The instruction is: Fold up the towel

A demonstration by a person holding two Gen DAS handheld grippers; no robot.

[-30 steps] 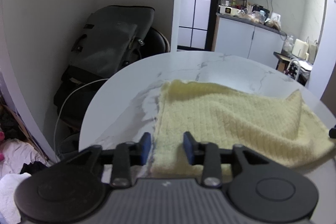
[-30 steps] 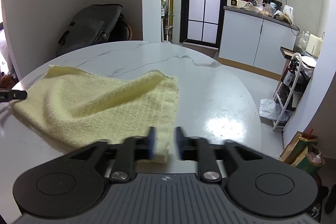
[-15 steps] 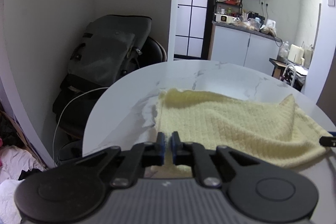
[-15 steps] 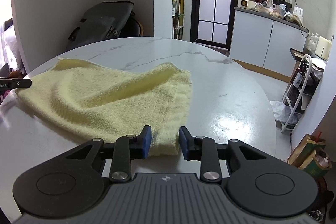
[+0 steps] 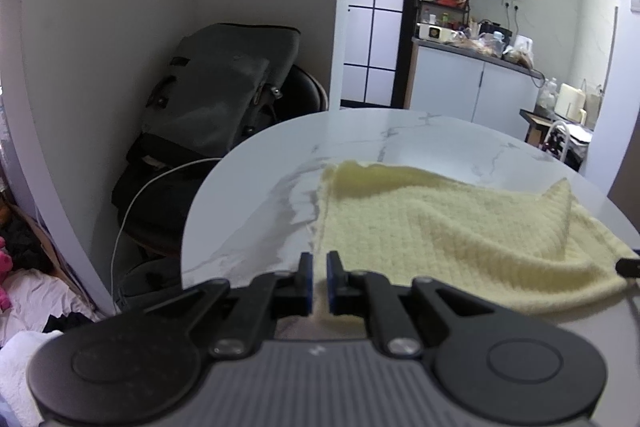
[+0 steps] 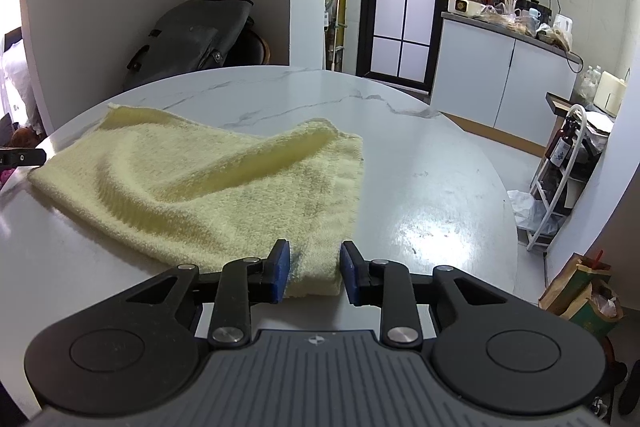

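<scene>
A pale yellow towel (image 5: 440, 227) (image 6: 200, 179) lies rumpled on the round white marble table (image 5: 248, 219) (image 6: 440, 187), with a raised ridge across its middle. My left gripper (image 5: 319, 279) is shut on the towel's near left corner, and a thin edge of cloth runs up between the blue pads. My right gripper (image 6: 314, 267) is shut on the near right corner, where a thicker bunch of cloth fills the gap between its pads. Each view shows the other gripper only as a black tip at the towel's far corner: the left gripper (image 6: 24, 158) and the right gripper (image 5: 628, 265).
A grey bag (image 5: 216, 87) (image 6: 188, 35) rests on a dark chair behind the table's left side, with a white cable (image 5: 132, 203) hanging near it. Clothes (image 5: 24, 299) lie on the floor at left. A white rack (image 6: 560, 187) and paper bags (image 6: 580, 287) stand right of the table.
My left jaws went from wide apart, astride the towel's edge, to nearly together on its corner. The right gripper kept the other corner between its pads and the ridge across the towel rose.
</scene>
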